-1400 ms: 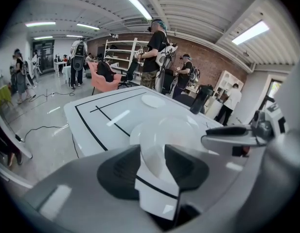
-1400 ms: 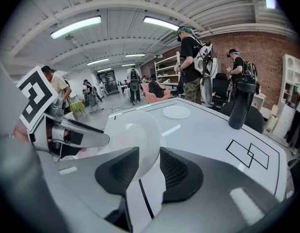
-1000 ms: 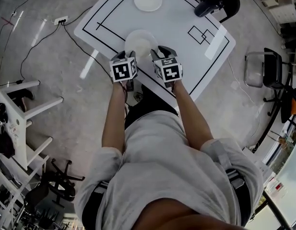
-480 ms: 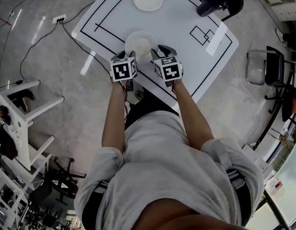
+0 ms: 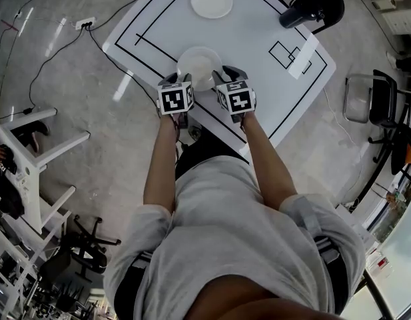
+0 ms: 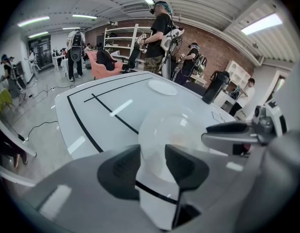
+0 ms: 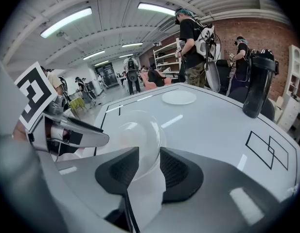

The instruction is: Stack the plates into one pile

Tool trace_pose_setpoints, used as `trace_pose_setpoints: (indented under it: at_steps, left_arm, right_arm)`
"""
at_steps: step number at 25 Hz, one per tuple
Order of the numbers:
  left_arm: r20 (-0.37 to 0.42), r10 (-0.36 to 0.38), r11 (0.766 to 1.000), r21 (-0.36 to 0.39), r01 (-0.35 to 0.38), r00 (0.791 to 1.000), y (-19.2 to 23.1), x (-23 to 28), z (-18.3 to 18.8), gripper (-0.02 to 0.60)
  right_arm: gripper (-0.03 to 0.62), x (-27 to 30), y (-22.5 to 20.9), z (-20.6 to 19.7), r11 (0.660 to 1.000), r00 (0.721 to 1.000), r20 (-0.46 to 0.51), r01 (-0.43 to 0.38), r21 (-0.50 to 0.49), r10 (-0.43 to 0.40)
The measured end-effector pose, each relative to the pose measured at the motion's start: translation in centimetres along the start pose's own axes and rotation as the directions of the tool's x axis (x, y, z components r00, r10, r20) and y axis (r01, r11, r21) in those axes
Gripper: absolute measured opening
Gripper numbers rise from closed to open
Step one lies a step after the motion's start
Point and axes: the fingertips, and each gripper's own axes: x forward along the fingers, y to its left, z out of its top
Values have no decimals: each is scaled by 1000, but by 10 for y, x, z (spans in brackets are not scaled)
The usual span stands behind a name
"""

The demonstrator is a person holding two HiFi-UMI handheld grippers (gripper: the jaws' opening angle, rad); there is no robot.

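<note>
Two pairs of fingers (image 6: 123, 171) stand a little apart, each pair pinching the near rim of the same plate (image 6: 174, 130). The left gripper (image 6: 153, 165) takes the rim on the plate's left side, and the right gripper (image 7: 147, 168) takes it on the right, so the two sit close side by side. The plate is pale, glossy and slightly see-through, shallow with a rounded wall, and it looks tipped with its far edge raised; I cannot tell whether it touches the table (image 5: 258, 32). It is by the table's near edge, over a black line. A far plate (image 5: 212, 2), flat and white, lies well apart across the table, and a flask (image 5: 295, 12) stands at the right.
</note>
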Motion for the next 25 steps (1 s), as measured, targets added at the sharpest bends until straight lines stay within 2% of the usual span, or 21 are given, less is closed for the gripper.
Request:
trace_pose_setpoints:
  at_steps: [16,21,25]
  left_arm:
    - [-23,20,999,29,-20,1000,5,17,4,158]
    - [-10,10,1000,4,-10,1000,6,19,4,158]
    - [-12,17,999,27,-17,1000,7,20,4,158]
  right_arm:
    - [143,19,-7,-4,1000,999,-47,14,8,-14]
    - [146,22,-8,-6,1000,998,-61,23,6,-23]
    - [149,25,-8,-5,1000,997,-72,30,-7,-31]
